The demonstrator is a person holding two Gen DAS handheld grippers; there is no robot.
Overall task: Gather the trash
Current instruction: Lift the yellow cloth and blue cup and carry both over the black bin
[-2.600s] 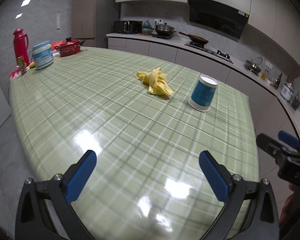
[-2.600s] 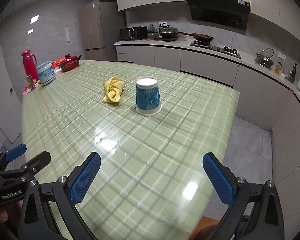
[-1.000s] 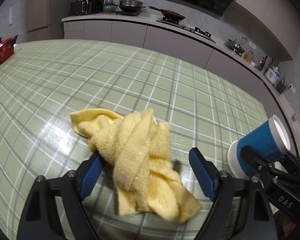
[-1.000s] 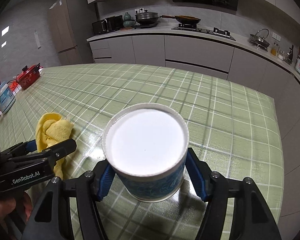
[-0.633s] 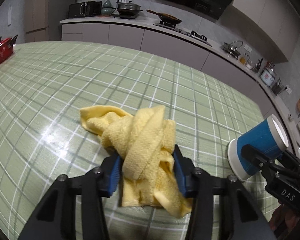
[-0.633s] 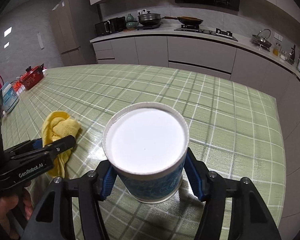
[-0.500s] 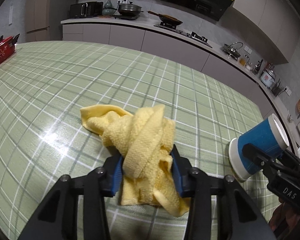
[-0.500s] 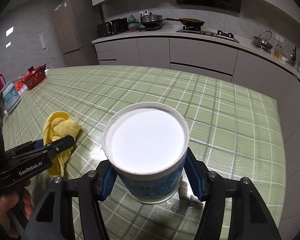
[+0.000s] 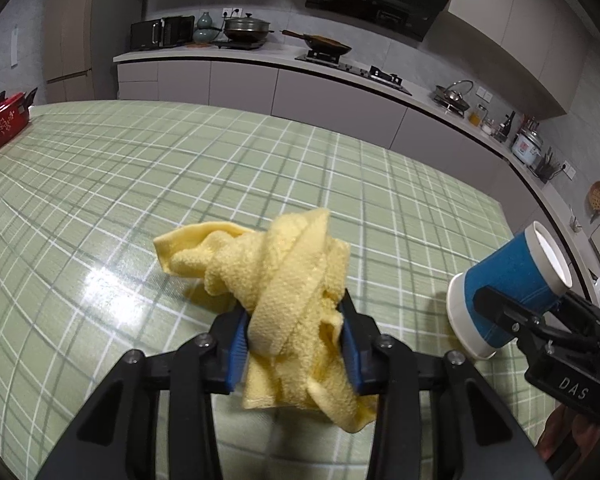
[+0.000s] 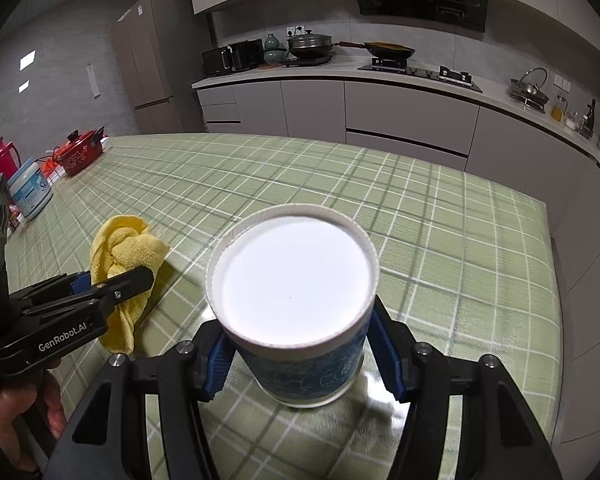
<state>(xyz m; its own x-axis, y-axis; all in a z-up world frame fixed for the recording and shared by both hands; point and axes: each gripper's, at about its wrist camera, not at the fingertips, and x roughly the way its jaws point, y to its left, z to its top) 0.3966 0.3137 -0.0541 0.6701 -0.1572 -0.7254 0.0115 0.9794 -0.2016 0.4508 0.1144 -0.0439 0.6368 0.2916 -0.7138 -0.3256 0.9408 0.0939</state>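
Note:
A crumpled yellow cloth (image 9: 288,280) is pinched between the blue pads of my left gripper (image 9: 294,340), which is shut on it; part of it hangs just above the green checked table (image 9: 140,168). An upside-down blue paper cup (image 10: 296,300) with a white base sits between the pads of my right gripper (image 10: 300,356), which is shut on its sides. In the left wrist view the cup (image 9: 508,280) is tilted and lifted at the right. In the right wrist view the cloth (image 10: 124,256) and left gripper (image 10: 112,280) are at the left.
A red pot (image 10: 78,154), a white-and-blue tub (image 10: 32,192) and a red flask (image 10: 0,156) stand at the table's far left end. Kitchen counters with a stove (image 10: 420,72) run behind. The table's right edge (image 10: 552,280) drops to the floor.
The left jaws closed on the yellow cloth and raised it a little off the table. The right gripper kept its hold on the cup and lifted it slightly.

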